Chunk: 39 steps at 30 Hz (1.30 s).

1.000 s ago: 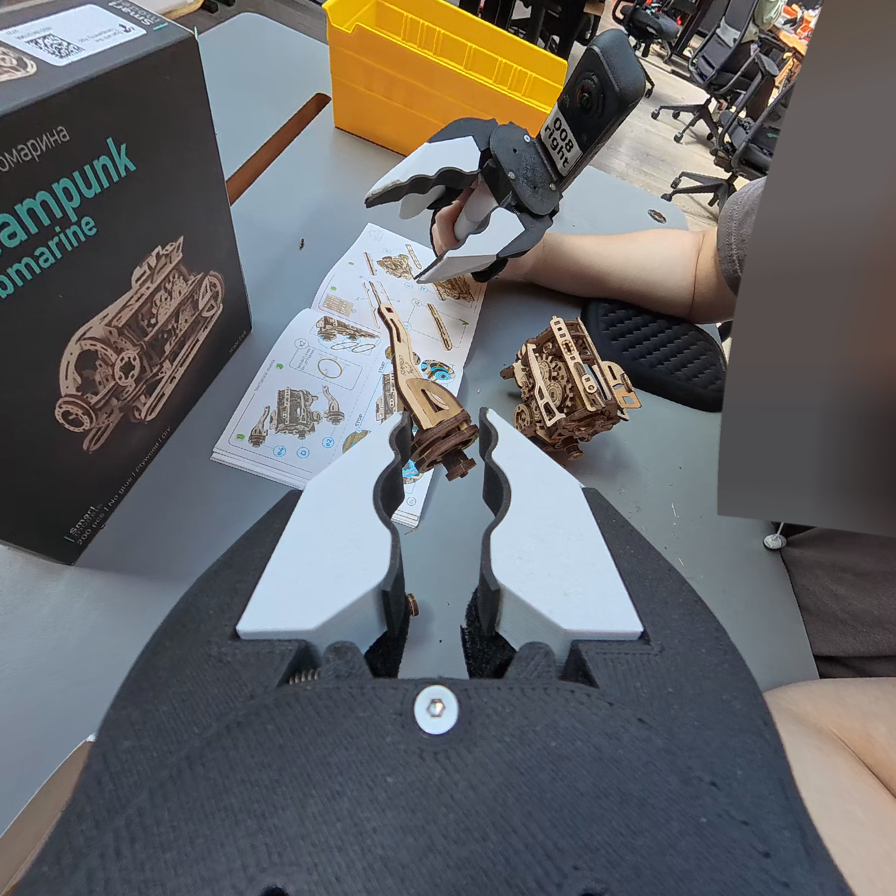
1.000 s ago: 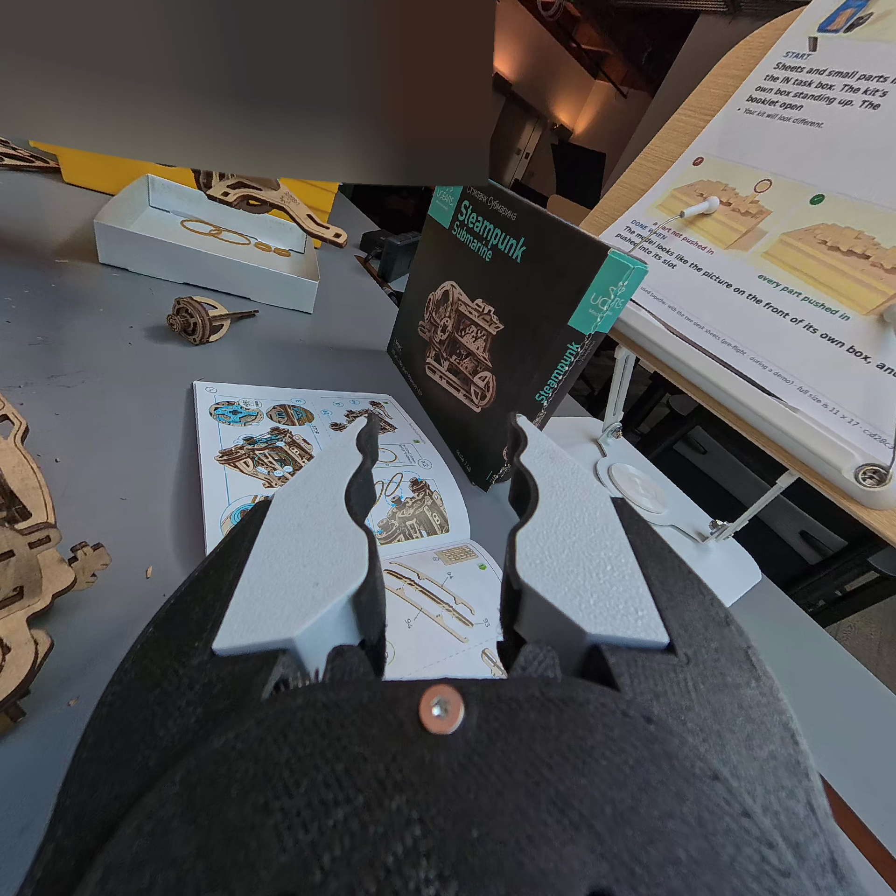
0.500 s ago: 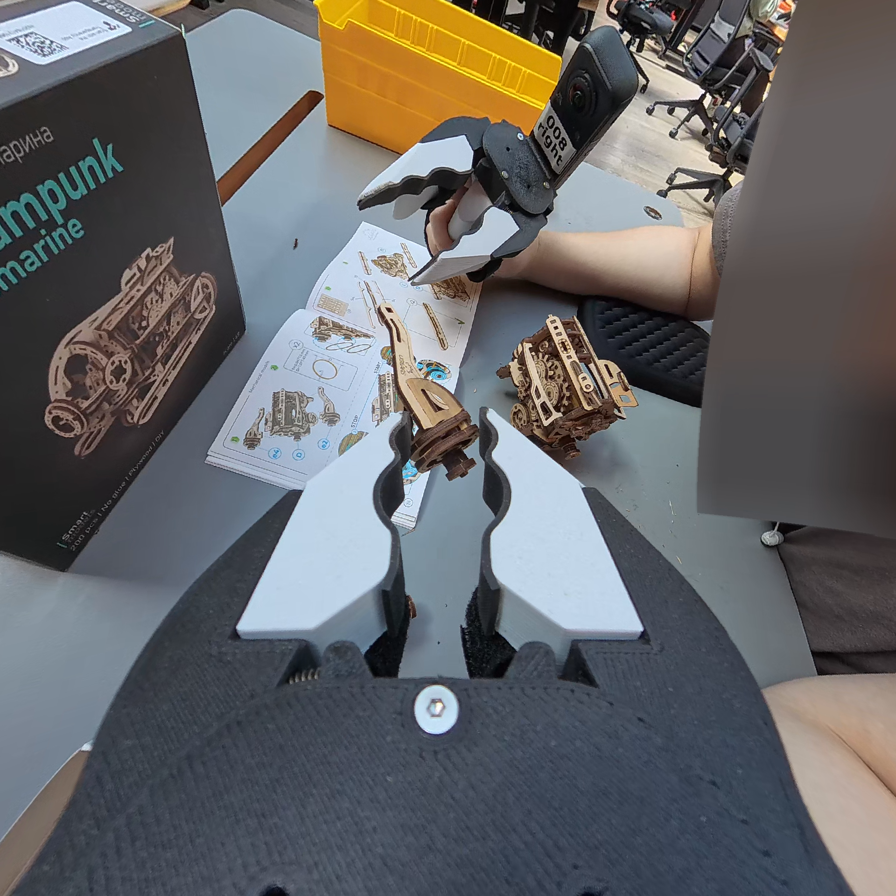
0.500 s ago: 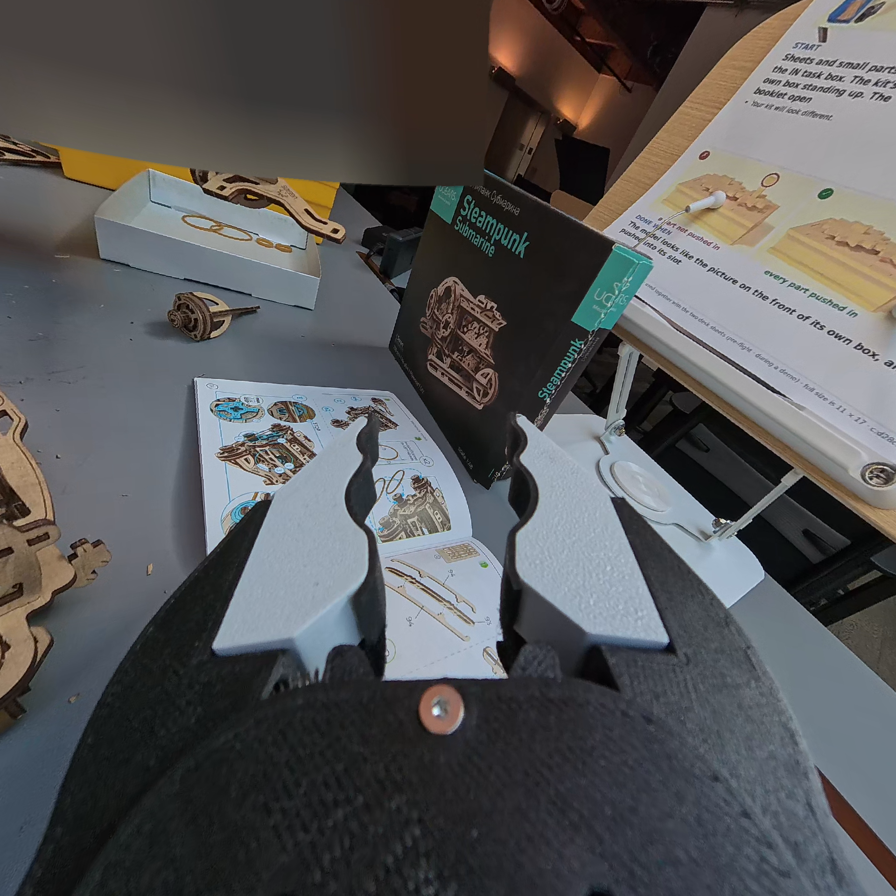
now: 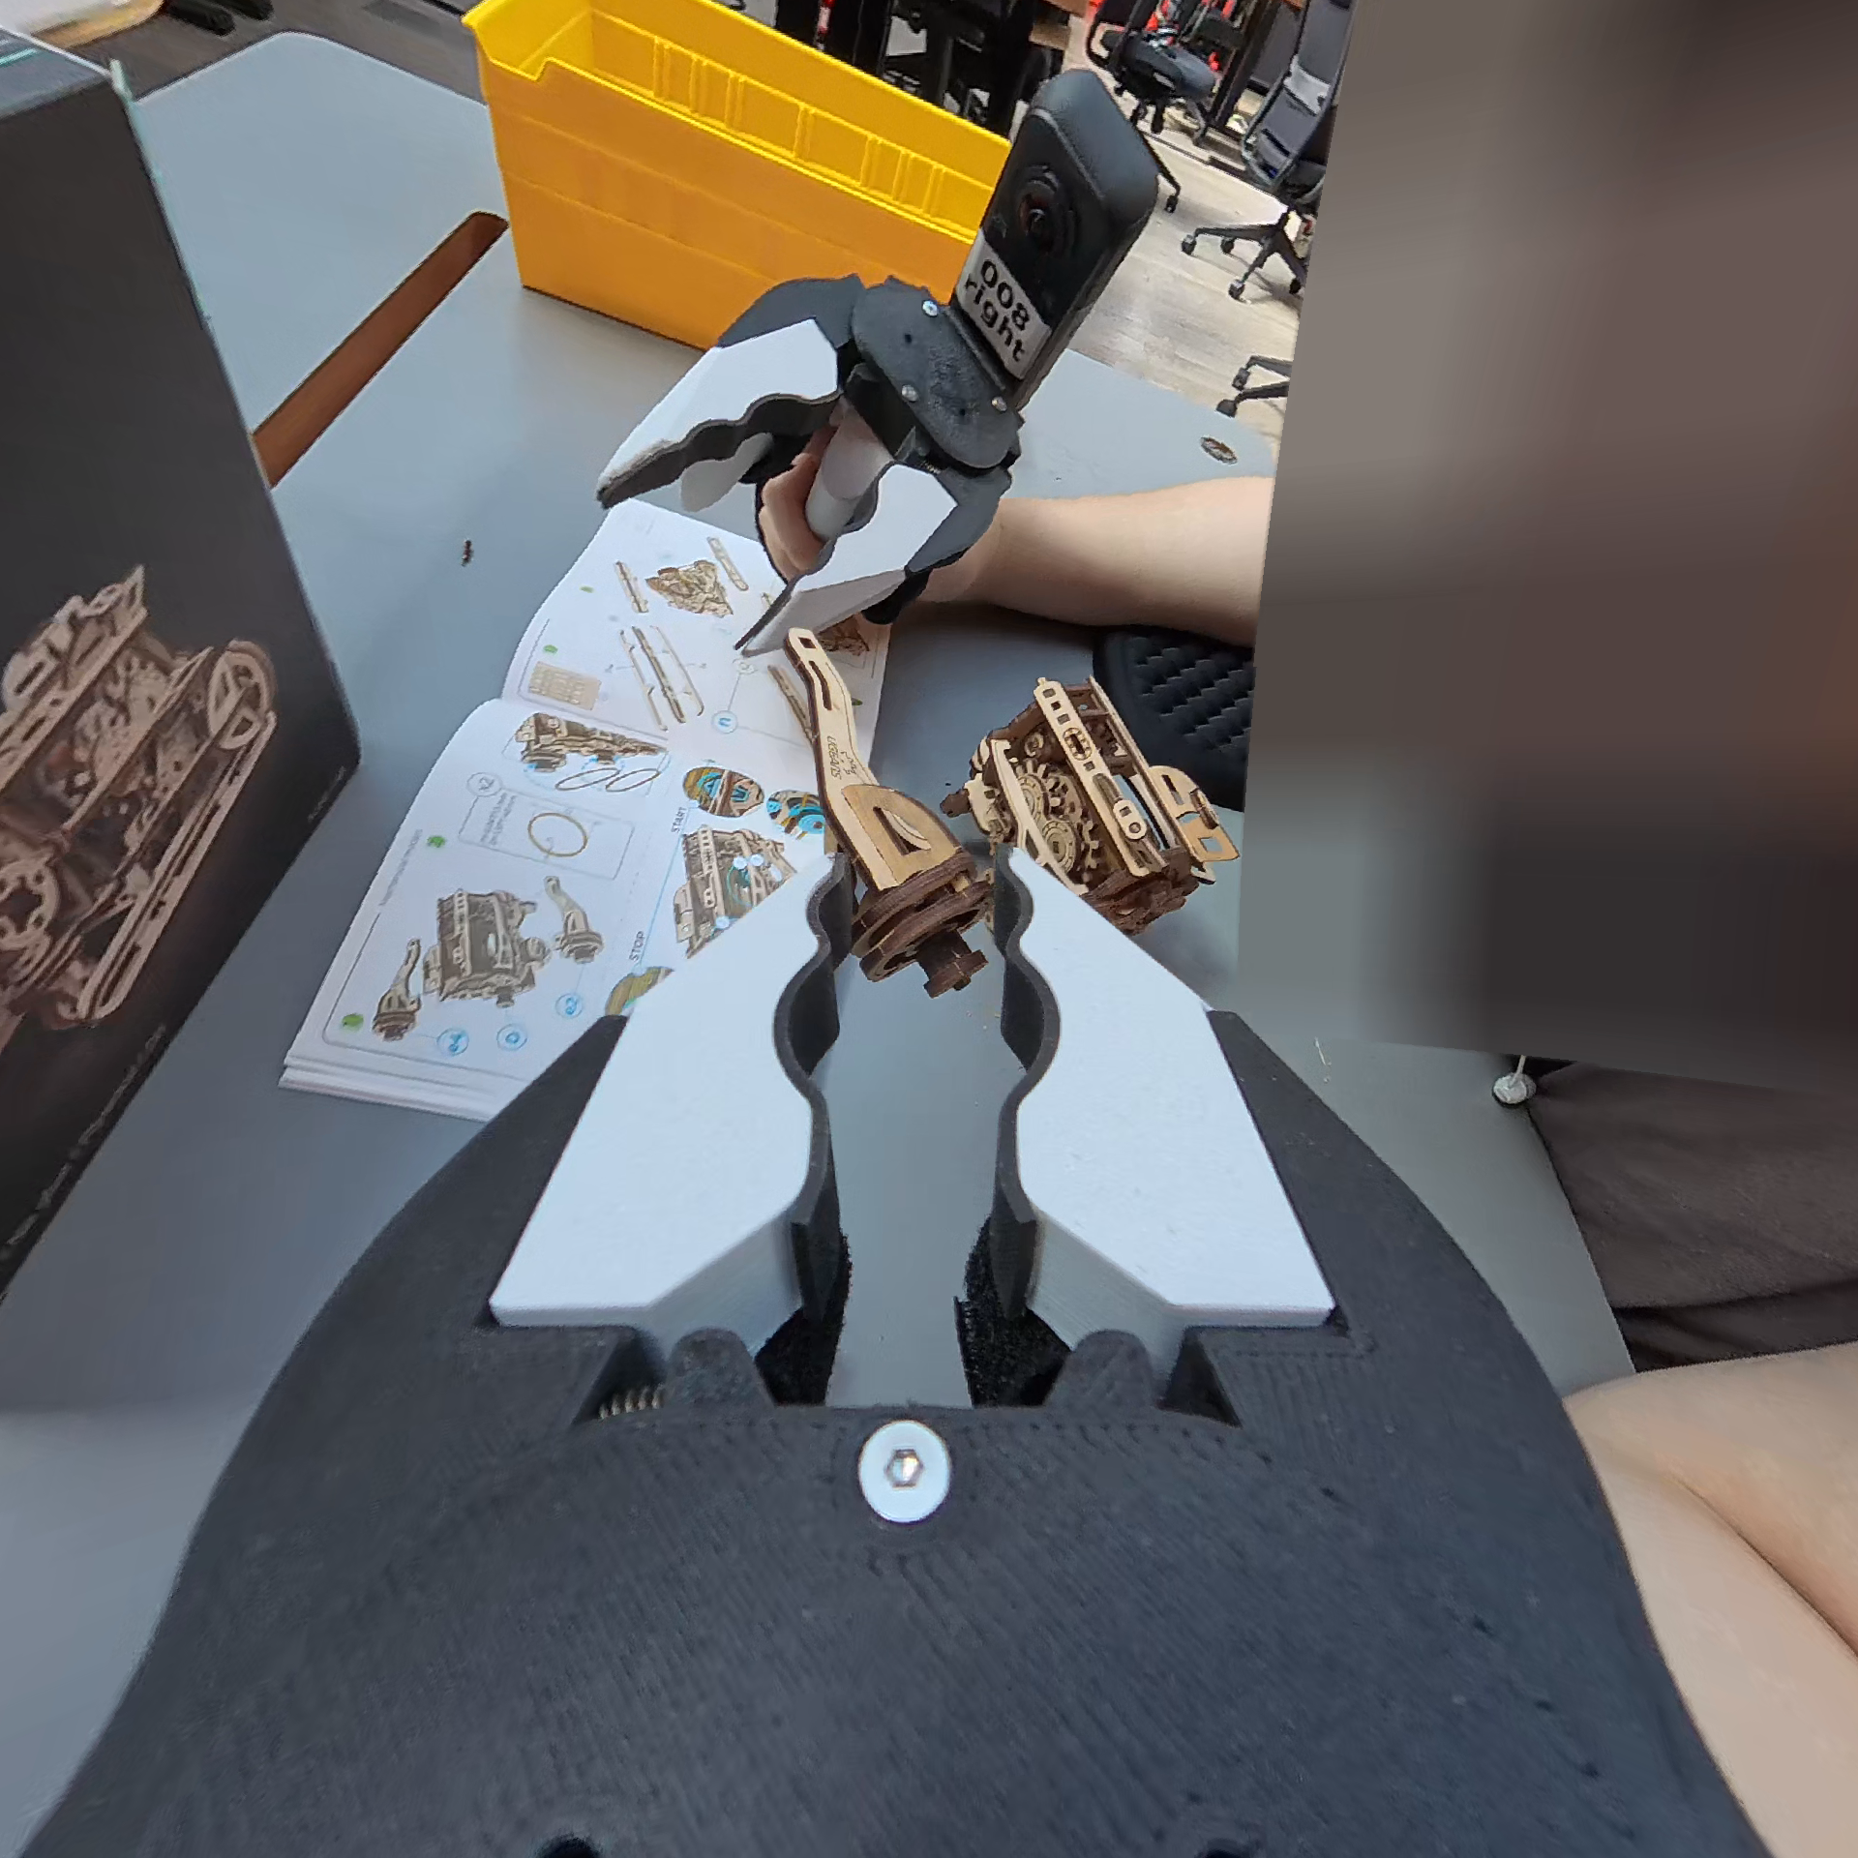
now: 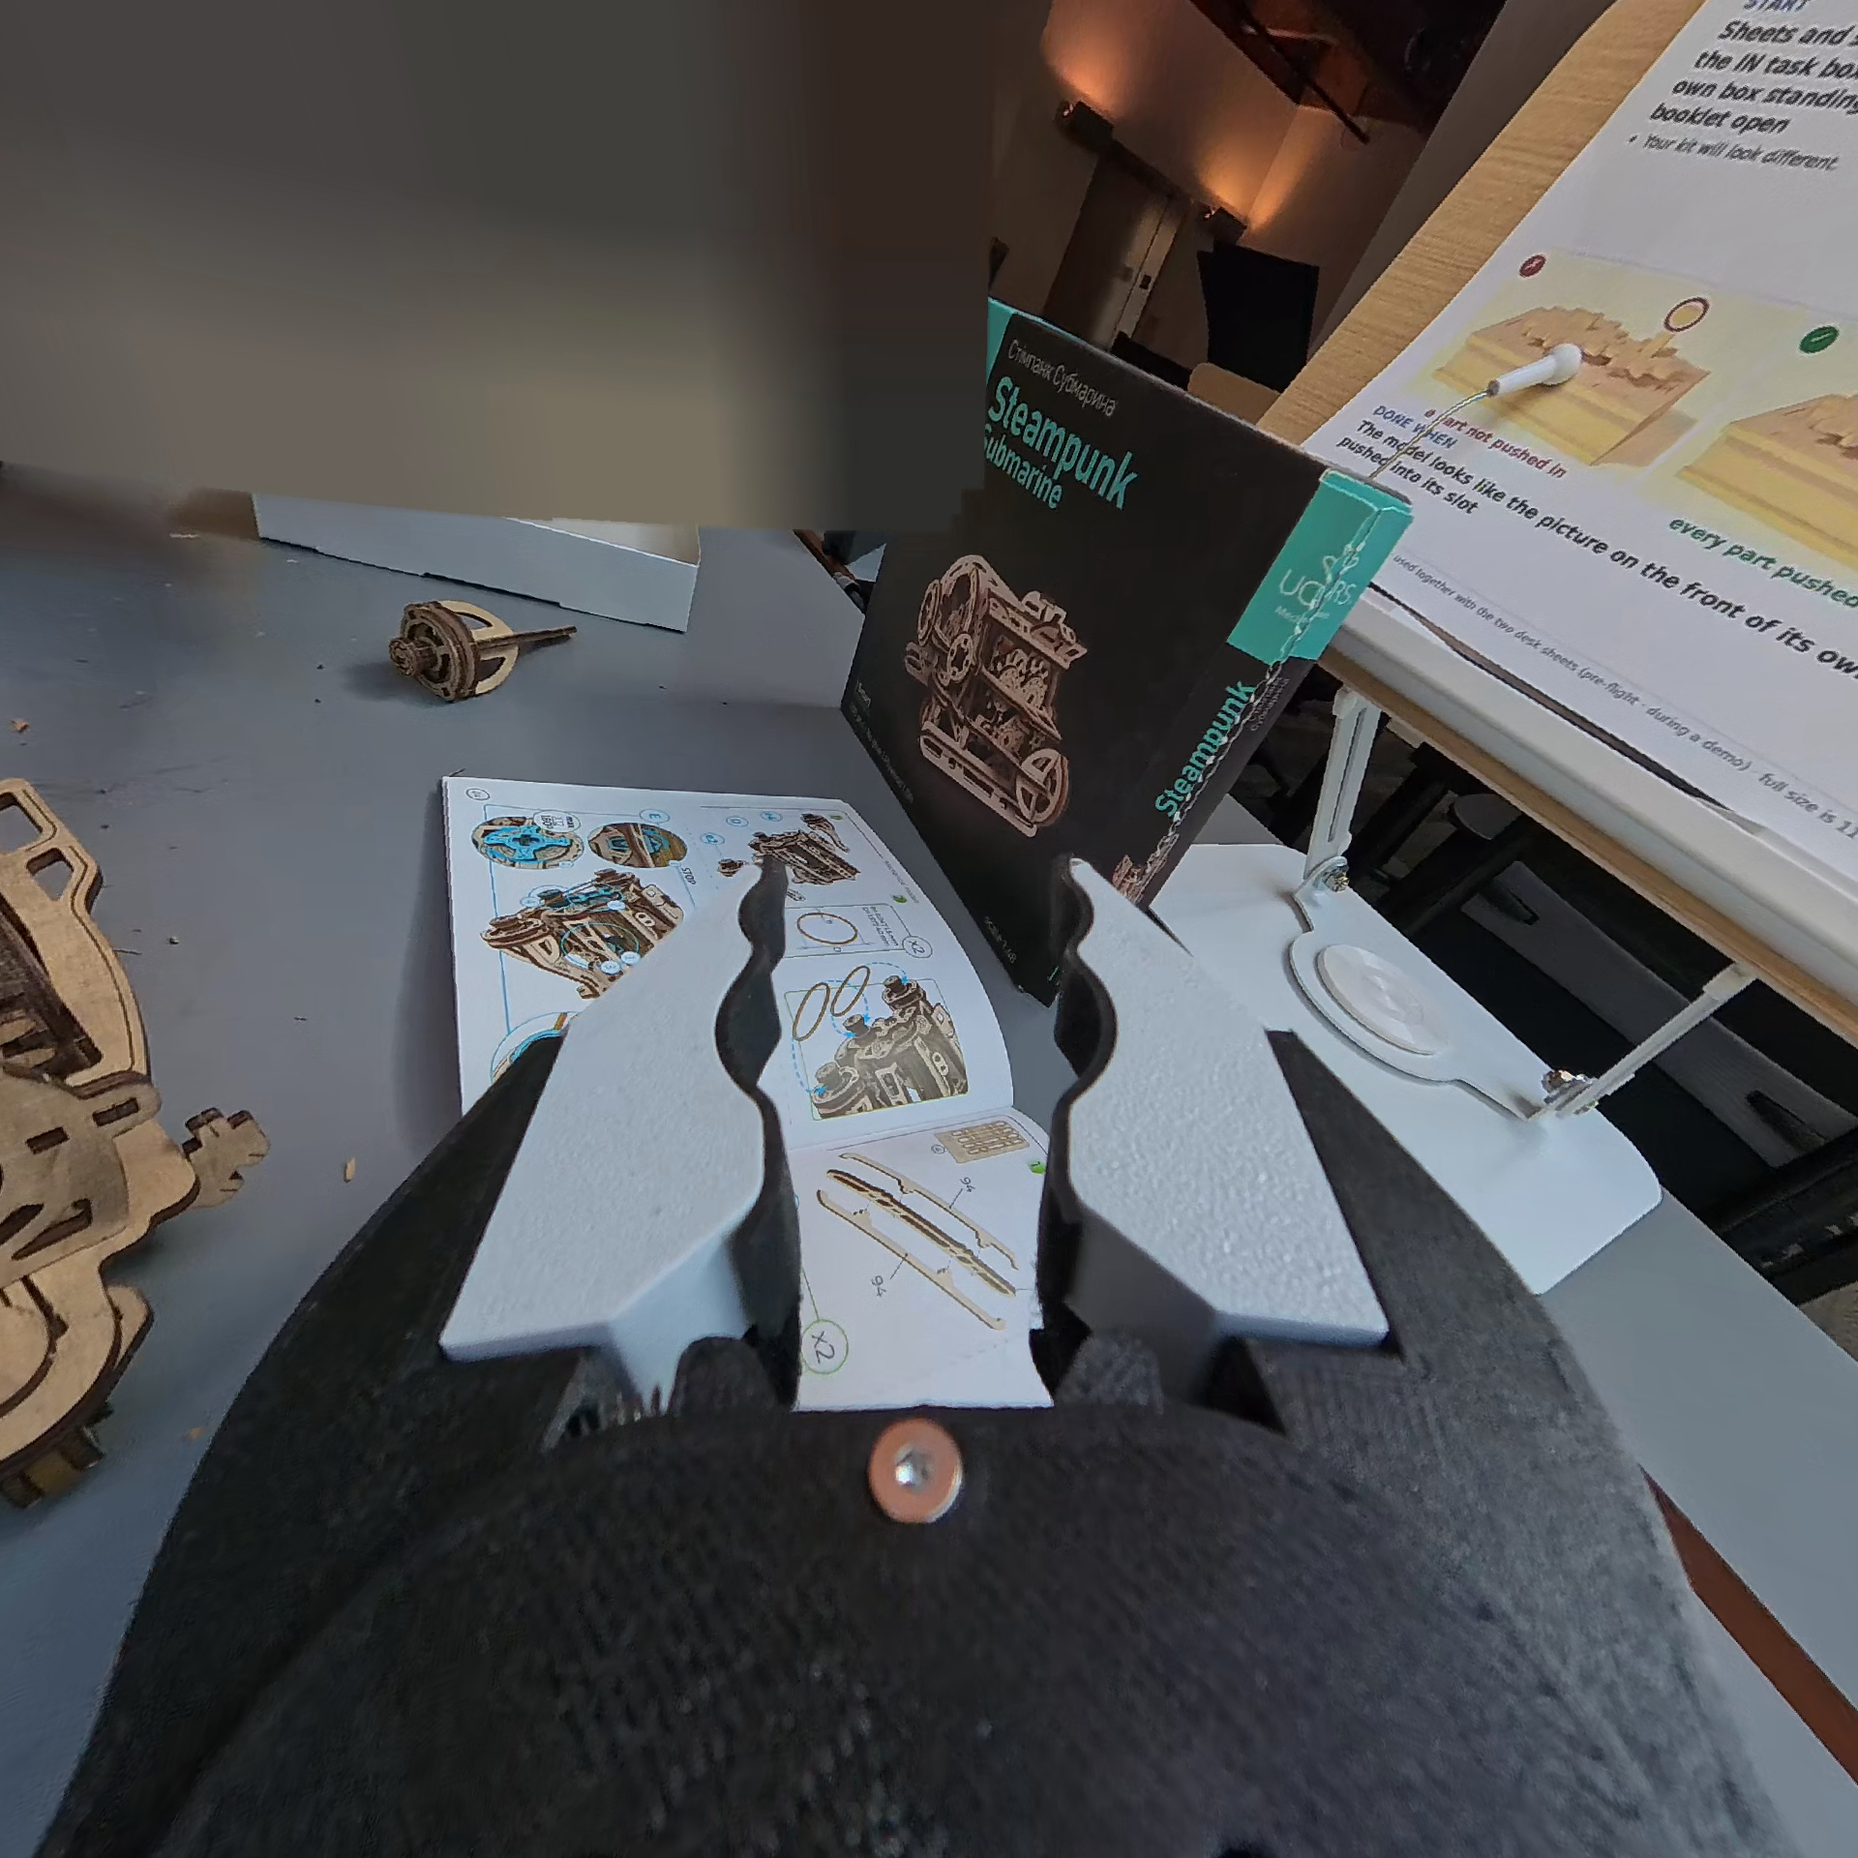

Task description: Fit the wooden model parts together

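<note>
My left gripper [image 5: 917,890] is shut on a wooden part [image 5: 905,895], a round dark hub with a long pale arm that points away from me. It holds the part above the grey table [image 5: 422,503]. The wooden model body [image 5: 1091,804], full of gears, sits on the table just right of it. My right gripper [image 5: 684,568] hovers open and empty over the open booklet [image 5: 603,784], with its lower fingertip close to the arm's far tip. In the right wrist view the right gripper [image 6: 920,875] has nothing between its fingers. The model body [image 6: 60,1106] shows at that view's left edge.
A dark kit box [image 6: 1086,654] stands upright beyond the booklet [image 6: 704,955]. A second wooden hub part [image 6: 452,648] lies near a white tray [image 6: 483,558]. A yellow bin [image 5: 724,171] stands at the back. An instruction board [image 6: 1659,452] on a white stand is at the right.
The right gripper has come lower and nearer to the tip of the held part's arm. The left gripper keeps the same hold on the part, and both jaws stay as they were.
</note>
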Available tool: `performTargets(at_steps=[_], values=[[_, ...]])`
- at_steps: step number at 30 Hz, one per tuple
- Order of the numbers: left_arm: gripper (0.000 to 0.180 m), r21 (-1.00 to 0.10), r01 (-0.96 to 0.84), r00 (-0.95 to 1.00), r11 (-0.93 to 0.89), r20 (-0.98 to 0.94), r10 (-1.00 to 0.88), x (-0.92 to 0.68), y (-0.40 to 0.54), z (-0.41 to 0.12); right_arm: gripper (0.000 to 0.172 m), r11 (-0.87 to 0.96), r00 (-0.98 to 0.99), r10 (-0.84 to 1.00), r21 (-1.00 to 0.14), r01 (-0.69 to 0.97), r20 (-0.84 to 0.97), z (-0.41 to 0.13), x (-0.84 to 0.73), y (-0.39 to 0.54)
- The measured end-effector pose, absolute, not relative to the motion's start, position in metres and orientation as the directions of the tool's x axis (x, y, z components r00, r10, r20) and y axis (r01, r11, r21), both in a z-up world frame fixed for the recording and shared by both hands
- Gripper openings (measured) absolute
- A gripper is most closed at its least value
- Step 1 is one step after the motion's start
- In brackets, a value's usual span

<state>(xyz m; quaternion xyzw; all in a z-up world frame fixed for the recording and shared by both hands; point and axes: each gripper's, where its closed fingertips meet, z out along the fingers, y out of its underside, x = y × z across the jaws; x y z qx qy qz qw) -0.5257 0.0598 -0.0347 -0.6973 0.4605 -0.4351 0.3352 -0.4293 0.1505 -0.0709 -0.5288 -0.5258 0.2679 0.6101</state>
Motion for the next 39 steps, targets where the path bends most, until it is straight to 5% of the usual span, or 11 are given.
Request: performTargets(at_steps=[18,23,28,39], values=[[0.026,-0.865,-0.381,0.092,-0.327,0.316,-0.944,-0.502,0.050,-0.039,0.058,0.104,0.271,0.951,-0.979,0.173,0.148,-0.028,-0.430,0.140],[0.026,-0.880,-0.352,0.116,-0.320,0.299,-0.947,-0.511,0.052,-0.032,0.092,-0.097,0.427,0.903,-0.952,0.290,0.038,0.001,-0.425,0.108],[0.026,-0.906,-0.314,0.082,-0.285,0.273,-0.959,-0.510,0.047,-0.019,0.128,-0.272,0.603,0.798,-0.908,0.320,-0.026,-0.026,-0.417,0.041],[0.026,-0.935,-0.269,0.099,-0.230,0.211,-0.972,-0.522,0.041,-0.001,0.146,-0.357,0.748,0.646,-0.807,0.471,0.152,-0.095,-0.423,0.004]])
